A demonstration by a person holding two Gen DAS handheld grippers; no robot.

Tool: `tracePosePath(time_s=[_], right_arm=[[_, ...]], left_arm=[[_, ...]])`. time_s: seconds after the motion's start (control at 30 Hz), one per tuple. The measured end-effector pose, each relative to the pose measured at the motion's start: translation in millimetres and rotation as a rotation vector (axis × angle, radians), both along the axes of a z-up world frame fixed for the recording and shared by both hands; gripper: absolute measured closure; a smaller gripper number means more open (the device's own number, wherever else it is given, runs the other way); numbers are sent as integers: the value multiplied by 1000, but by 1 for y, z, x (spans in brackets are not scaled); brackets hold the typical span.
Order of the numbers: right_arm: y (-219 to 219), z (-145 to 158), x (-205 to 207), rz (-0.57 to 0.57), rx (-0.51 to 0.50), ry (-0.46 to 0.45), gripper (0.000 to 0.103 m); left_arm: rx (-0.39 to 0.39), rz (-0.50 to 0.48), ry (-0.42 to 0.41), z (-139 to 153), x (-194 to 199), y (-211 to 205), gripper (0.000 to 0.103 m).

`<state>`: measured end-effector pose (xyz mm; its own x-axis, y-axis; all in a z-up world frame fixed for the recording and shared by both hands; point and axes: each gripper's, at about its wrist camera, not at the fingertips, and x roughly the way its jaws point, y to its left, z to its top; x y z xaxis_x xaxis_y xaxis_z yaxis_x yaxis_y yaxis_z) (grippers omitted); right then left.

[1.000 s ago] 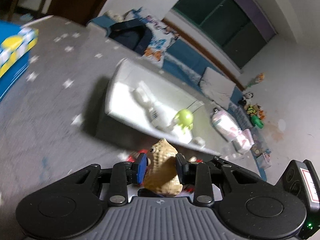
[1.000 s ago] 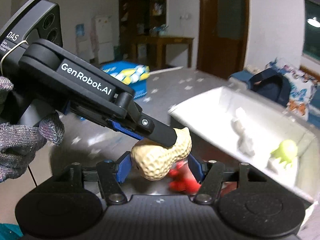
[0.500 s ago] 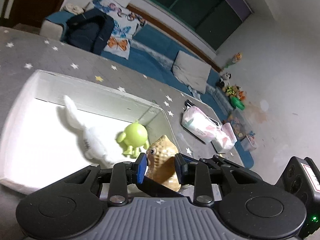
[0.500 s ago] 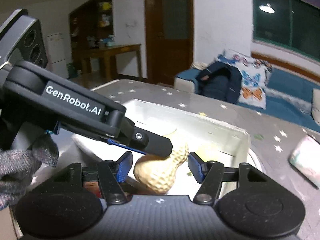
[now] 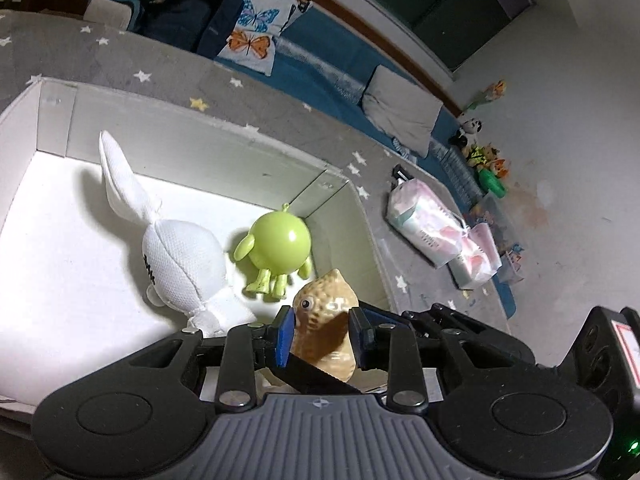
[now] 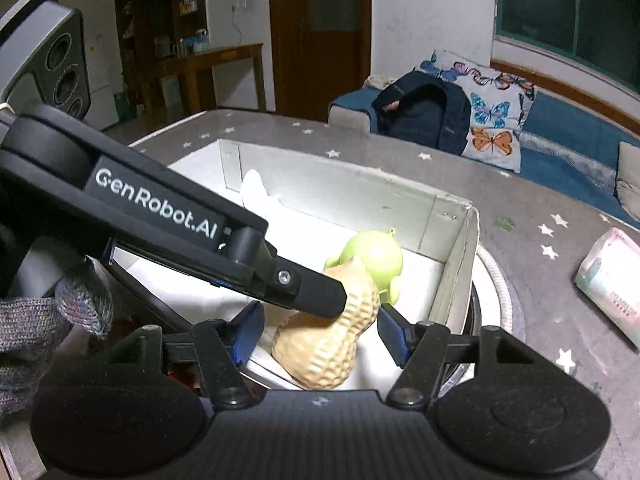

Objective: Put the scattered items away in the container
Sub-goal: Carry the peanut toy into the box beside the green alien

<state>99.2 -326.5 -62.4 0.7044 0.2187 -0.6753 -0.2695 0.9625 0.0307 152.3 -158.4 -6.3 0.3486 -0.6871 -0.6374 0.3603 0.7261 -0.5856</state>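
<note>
My left gripper (image 5: 322, 334) is shut on a tan peanut toy (image 5: 326, 330) with a googly eye, held over the near right corner of the white box (image 5: 256, 136). The box holds a white plush (image 5: 180, 256) and a green round figure (image 5: 278, 246). In the right wrist view the left gripper (image 6: 316, 292) pinches the peanut (image 6: 332, 340) between my right gripper's open jaws (image 6: 320, 330), which do not touch it. The box wall (image 6: 340, 184) and the green figure (image 6: 376, 258) show behind.
The box stands on a grey star-patterned table (image 5: 120, 52). A wrapped tissue pack (image 5: 432, 224) lies right of the box, also in the right wrist view (image 6: 612, 276). A dark backpack (image 6: 420, 108) and butterfly cushion (image 6: 496, 116) sit on a blue sofa beyond.
Both grippers have moved from beside the box to over its inside, carrying the peanut. The left gripper has kept its hold; the right stays open around it.
</note>
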Motion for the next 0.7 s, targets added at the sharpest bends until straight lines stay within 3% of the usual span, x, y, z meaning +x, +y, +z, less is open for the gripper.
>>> tracePosePath(time_s=[0.37, 0.7], right_arm=[[-4, -3, 8, 10, 33, 39, 37], [-5, 3, -7, -15, 71, -7, 30]], left_arm=[[33, 19, 43, -15, 10, 1, 73], [29, 40, -13, -3, 0, 11, 73]])
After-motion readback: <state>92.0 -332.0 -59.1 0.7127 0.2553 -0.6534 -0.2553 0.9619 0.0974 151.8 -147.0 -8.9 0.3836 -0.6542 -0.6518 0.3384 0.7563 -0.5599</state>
